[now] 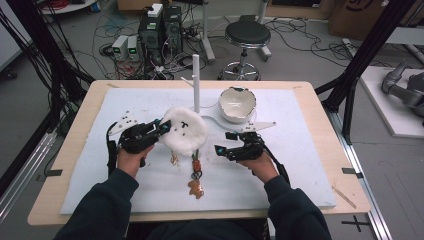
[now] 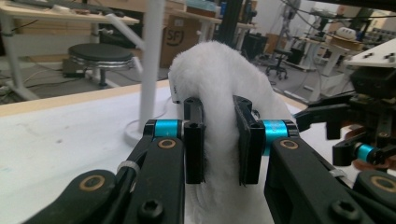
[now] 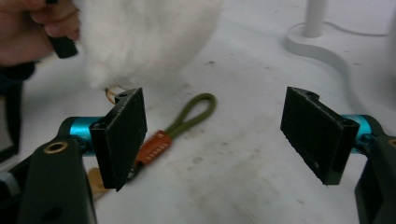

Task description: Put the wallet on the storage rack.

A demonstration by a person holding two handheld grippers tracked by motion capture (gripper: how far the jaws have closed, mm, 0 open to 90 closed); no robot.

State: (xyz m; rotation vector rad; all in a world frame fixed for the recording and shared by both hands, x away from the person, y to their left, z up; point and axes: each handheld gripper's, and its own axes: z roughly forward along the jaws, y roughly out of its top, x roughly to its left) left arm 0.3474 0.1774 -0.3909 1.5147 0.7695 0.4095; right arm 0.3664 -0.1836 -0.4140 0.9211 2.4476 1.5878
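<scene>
White tabletop (image 1: 300,165), mid-lift it seems: the fluffy white plush (image 1: 184,131) is clamped near centre by the left tongs (image 2: 219,140), while the right tongs (image 3: 215,135), held apart, would next be closed on the olive strap (image 3: 189,114).

Counts, tabletop (image 1: 75,127):
- 1 white fluffy thing (image 1: 184,131)
- 1 white bowl (image 1: 237,104)
- 1 white post (image 1: 196,82) on a flat base
- 1 green loop strap (image 3: 190,114) with orange tab; 1 small brown charm (image 1: 195,188) at its end
- 2 tongs: left tongs (image 1: 161,128), right tongs (image 1: 225,143)
- 2 hands: left hand (image 1: 132,159), right hand (image 1: 260,165)

Floor behind:
- 1 round black stool (image 1: 247,35)
- 2 black computer towers (image 1: 161,31)
- cables: too tangled to count
</scene>
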